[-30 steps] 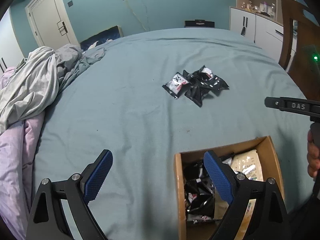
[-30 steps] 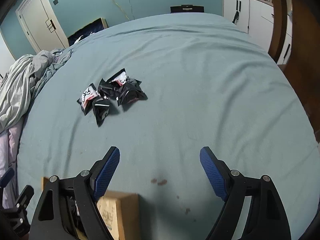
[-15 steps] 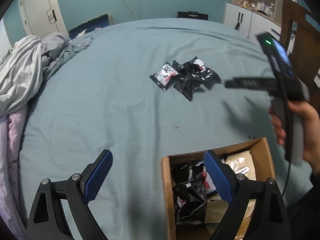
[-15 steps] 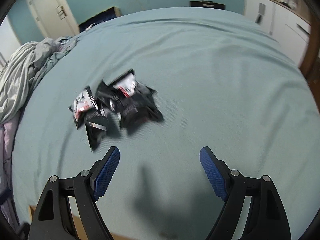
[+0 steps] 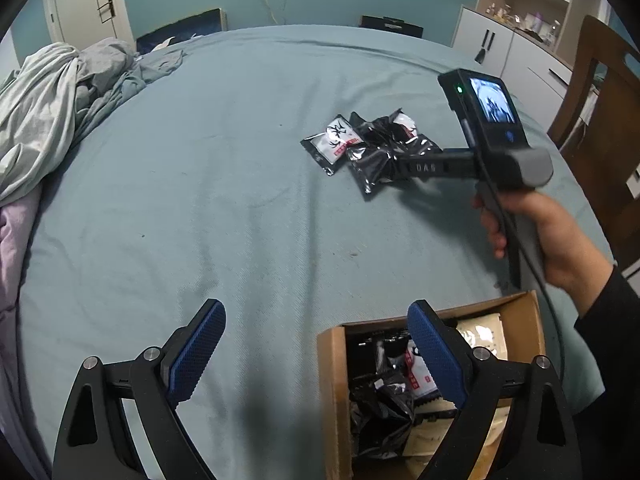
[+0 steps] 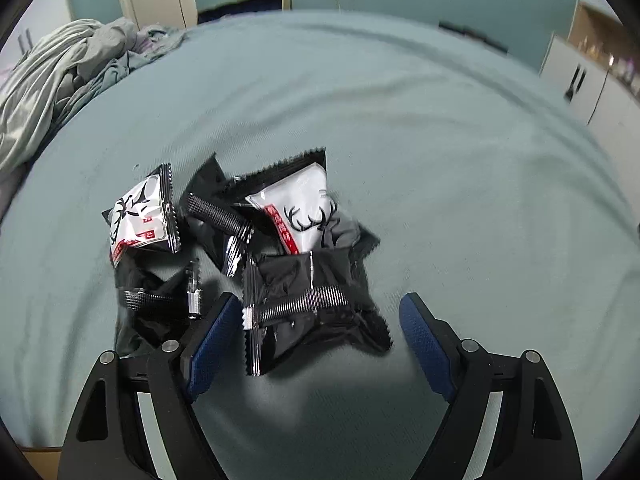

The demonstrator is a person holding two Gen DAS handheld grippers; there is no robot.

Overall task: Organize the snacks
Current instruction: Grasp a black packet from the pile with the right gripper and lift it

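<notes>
Several black and white snack packets (image 5: 360, 148) lie in a heap on the teal bed sheet. My right gripper (image 6: 318, 304) hangs low over the heap's near side, its jaws closing. A black packet (image 6: 304, 304) lies between the blue pads, which are not pressing on it. A white packet with an antler print (image 6: 300, 208) lies just beyond it. A hand (image 5: 560, 240) holds that gripper's handle in the left wrist view. My left gripper (image 5: 314, 320) is open and holds nothing, its right finger over the cardboard box (image 5: 330, 364), which holds several packets.
Crumpled grey bedding (image 5: 52, 96) is piled at the bed's left side. A wooden chair (image 5: 600, 92) and white cabinets (image 5: 500, 44) stand past the right edge. The sheet (image 5: 200, 200) between box and heap is bare.
The right gripper has swept from beside the box across to the packet heap and dropped low over it, its jaws narrowing. The left gripper has edged forward; more of the box shows.
</notes>
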